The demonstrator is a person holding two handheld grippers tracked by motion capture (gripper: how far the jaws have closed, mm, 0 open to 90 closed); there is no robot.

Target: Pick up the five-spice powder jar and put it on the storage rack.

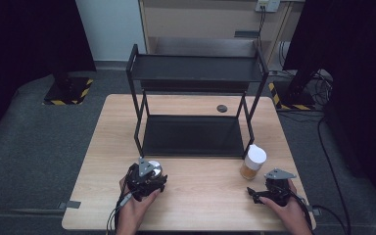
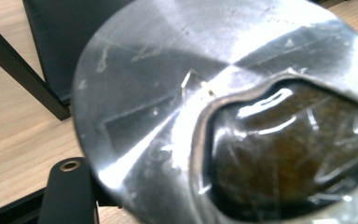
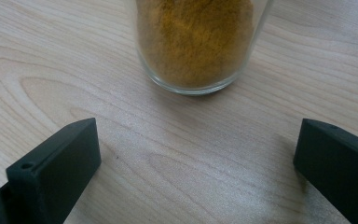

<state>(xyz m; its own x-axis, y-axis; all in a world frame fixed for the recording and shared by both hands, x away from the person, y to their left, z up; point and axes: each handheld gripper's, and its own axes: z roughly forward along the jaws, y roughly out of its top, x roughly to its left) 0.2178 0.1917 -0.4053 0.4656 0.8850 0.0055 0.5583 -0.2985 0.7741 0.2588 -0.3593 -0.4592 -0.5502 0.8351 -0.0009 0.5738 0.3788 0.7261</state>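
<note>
The left gripper (image 1: 147, 177) sits at the near left of the table (image 1: 103, 147), its jaws closed on a metal-lidded jar (image 1: 155, 169) whose lid shows a clear window over something dark brown. The right gripper (image 1: 259, 193) rests at the near right with its jaws spread wide and nothing between them — the spice jar (image 1: 252, 162) stands just beyond, apart from the pads. The table is pale wood grain, set on grey carpet, with black curtains to both sides and a light wooden cabinet (image 1: 200, 19) against the far wall. A black two-tier rack (image 1: 196, 73) stands on the far half of the table, both shelves bare; a small dark disc (image 1: 222, 108) lies behind it. The high view shows the spice jar's white cap; the right gripper view shows its clear glass base (image 3: 198, 46) packed with orange-yellow powder. The left gripper view brings the scratched silver lid (image 2: 168, 93) up close — one black jaw edges in at the lower left.
</note>
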